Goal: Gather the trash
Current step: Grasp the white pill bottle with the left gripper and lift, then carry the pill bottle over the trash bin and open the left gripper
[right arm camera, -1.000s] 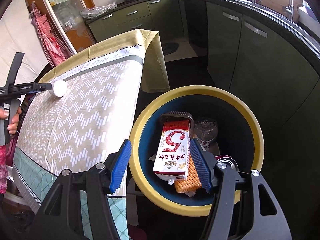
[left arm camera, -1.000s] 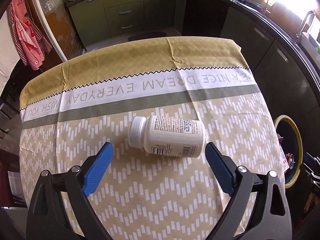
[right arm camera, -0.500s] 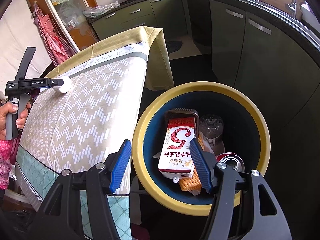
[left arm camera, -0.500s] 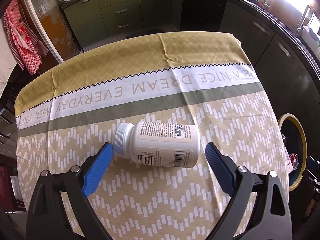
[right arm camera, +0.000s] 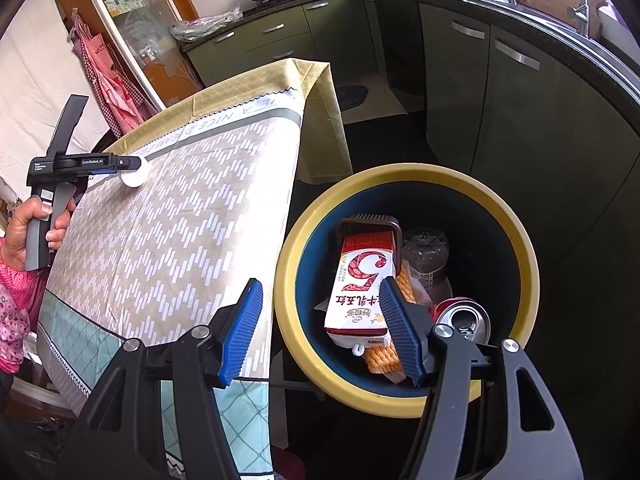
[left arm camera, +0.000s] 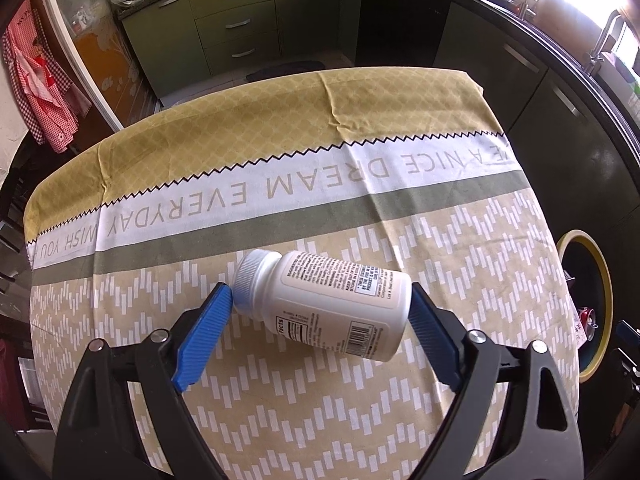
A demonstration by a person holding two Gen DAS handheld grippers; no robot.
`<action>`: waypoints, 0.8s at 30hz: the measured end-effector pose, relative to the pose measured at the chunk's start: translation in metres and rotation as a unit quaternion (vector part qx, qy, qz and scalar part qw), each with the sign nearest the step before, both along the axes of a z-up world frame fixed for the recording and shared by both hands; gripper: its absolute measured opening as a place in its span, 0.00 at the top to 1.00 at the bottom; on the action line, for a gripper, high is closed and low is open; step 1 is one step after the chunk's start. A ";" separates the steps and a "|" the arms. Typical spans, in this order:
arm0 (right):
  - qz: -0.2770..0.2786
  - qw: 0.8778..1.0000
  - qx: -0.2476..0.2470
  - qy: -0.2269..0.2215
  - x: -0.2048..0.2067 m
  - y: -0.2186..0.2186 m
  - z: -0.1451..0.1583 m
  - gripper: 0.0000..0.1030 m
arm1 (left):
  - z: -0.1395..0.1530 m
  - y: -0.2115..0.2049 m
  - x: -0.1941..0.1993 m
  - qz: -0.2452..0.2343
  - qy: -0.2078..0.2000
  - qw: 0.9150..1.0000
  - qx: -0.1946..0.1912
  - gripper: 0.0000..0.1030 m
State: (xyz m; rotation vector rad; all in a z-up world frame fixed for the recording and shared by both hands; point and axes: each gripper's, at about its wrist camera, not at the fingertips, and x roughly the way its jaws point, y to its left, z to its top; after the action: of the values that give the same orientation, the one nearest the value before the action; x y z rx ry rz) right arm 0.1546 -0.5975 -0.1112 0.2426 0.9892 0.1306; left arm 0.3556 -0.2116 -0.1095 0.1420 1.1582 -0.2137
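Observation:
A white pill bottle (left arm camera: 328,300) lies on its side on the patterned tablecloth (left arm camera: 280,200), cap to the left. My left gripper (left arm camera: 320,308) is shut on it: the left pad touches the cap and the right pad the bottle's base. In the right wrist view the bottle's base (right arm camera: 134,172) shows at the left gripper's tip. My right gripper (right arm camera: 320,316) is open and empty above the yellow-rimmed bin (right arm camera: 404,176), which holds a red and white carton (right arm camera: 360,288), a can (right arm camera: 464,316), a dark bottle and other trash.
The bin (left arm camera: 600,280) stands on the floor off the table's right edge. Green kitchen cabinets (left arm camera: 236,28) and a dark counter with a sink run behind and to the right. A red checked cloth (left arm camera: 44,92) hangs at the left.
My left gripper has advanced over the bottle and its jaws have closed onto the bottle's two ends. The right gripper has drifted slightly above the bin and stays open.

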 end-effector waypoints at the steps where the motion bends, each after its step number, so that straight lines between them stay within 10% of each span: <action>1: 0.000 1.000 0.001 -0.001 -0.001 0.000 0.001 0.41 | 0.000 0.002 0.001 0.000 0.004 1.000 -0.006 0.19; 14: 0.014 1.000 0.010 -0.009 -0.005 0.008 0.005 0.41 | 0.044 0.017 -0.024 -0.033 0.011 0.999 -0.041 0.20; 24: 0.005 1.000 0.011 -0.027 -0.022 -0.001 0.017 0.41 | 0.092 -0.048 -0.072 -0.134 -0.018 0.990 -0.036 0.20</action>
State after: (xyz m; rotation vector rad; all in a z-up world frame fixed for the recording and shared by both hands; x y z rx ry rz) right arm 0.1326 -0.5983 -0.0941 0.2526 0.9350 0.1569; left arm 0.2833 -0.2598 -0.0179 0.2365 1.0922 -0.4883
